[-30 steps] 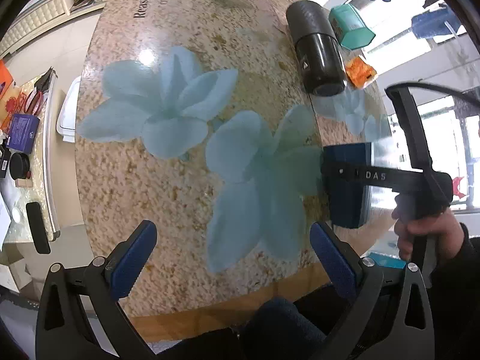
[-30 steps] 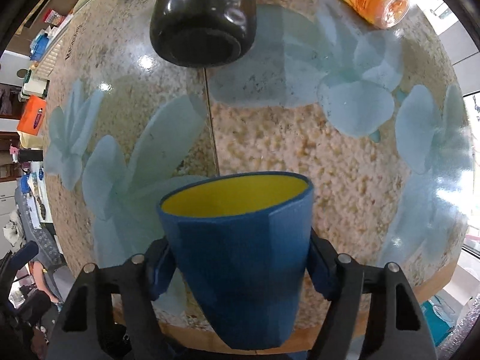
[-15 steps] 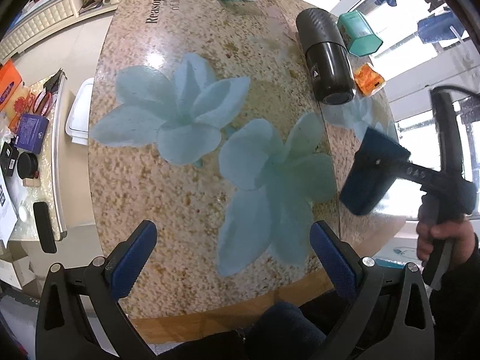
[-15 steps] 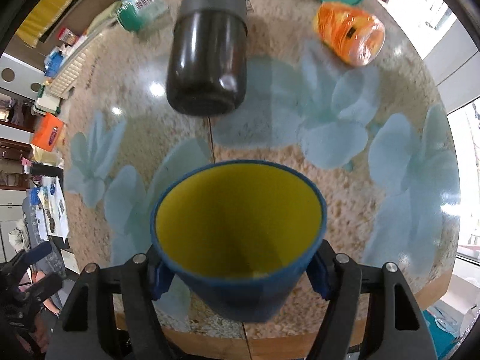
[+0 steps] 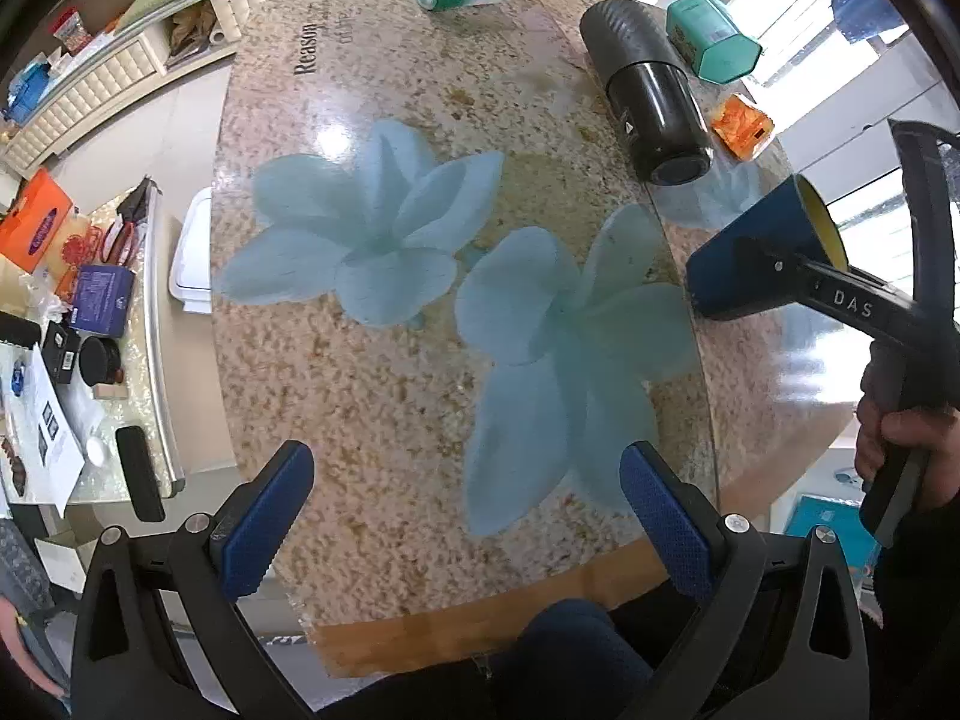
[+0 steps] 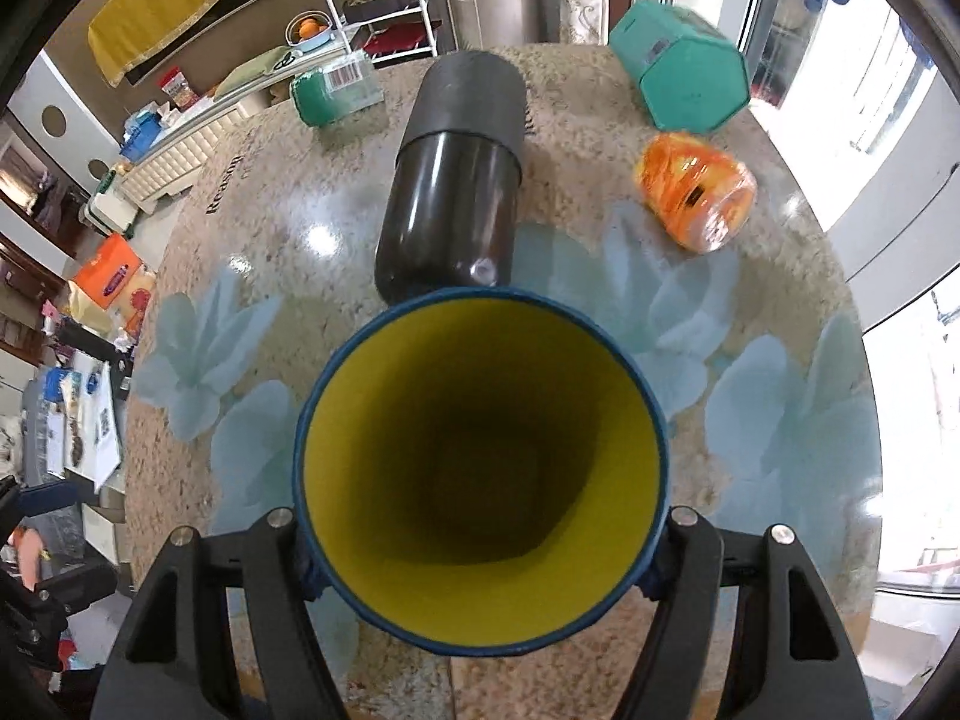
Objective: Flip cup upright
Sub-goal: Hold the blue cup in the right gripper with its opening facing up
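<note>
The cup [image 6: 480, 468] is blue outside and yellow inside. My right gripper [image 6: 480, 546] is shut on it, its mouth facing the camera. In the left wrist view the cup [image 5: 750, 252] is tilted, mouth up and to the right, held a little above the right side of the flower-patterned round table [image 5: 384, 372]. My left gripper [image 5: 462, 510] is open and empty over the table's near edge.
A black flask [image 6: 462, 192] lies on its side just beyond the cup. An orange jar [image 6: 696, 198], a teal hexagonal box [image 6: 684, 78] and a green-capped bottle [image 6: 336, 93] lie at the far side. A cluttered side counter [image 5: 72, 324] stands left.
The right gripper has rotated the cup from mouth-down toward mouth-up and lifted it, so its yellow inside now faces the right wrist camera. The left gripper stayed open and drew back a little.
</note>
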